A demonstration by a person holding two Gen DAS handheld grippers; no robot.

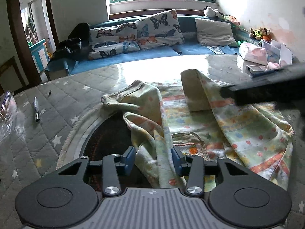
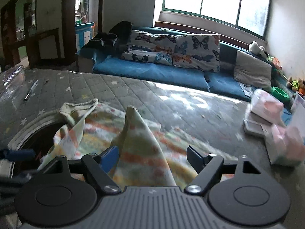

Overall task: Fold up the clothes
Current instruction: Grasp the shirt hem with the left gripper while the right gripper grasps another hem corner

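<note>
The small printed garment [image 1: 200, 114], pale green and yellow with orange bands, lay spread and partly bunched over the near edge of the tabletop [image 1: 57, 103], whose quilted star-patterned cover ended in a rounded cutout just left of the cloth. The left gripper [image 1: 154, 158] had a gathered fold of the fabric pinched between its blue pads, which stood at a narrow gap filled by the cloth, and that fold ran up toward a ribbed cuff [image 1: 122, 93] resting on the cover. In the right wrist view the right gripper [image 2: 152, 158] stood fairly wide, with a raised peak of the same garment standing between its fingers; the fabric lay against the left pad, but whether it was gripped could not be told, and the blur there suggested motion. A pen [image 1: 36, 108] lay on the cover well to the left, and pink packets [image 2: 266, 110] sat at the far right, both clear of the cloth. By my judgement the step in hand was arranging or drawing a sleeve across the body of the garment. The next move called for the lifted parts to be laid flat and smooth, kept away from the cutout edge.
</note>
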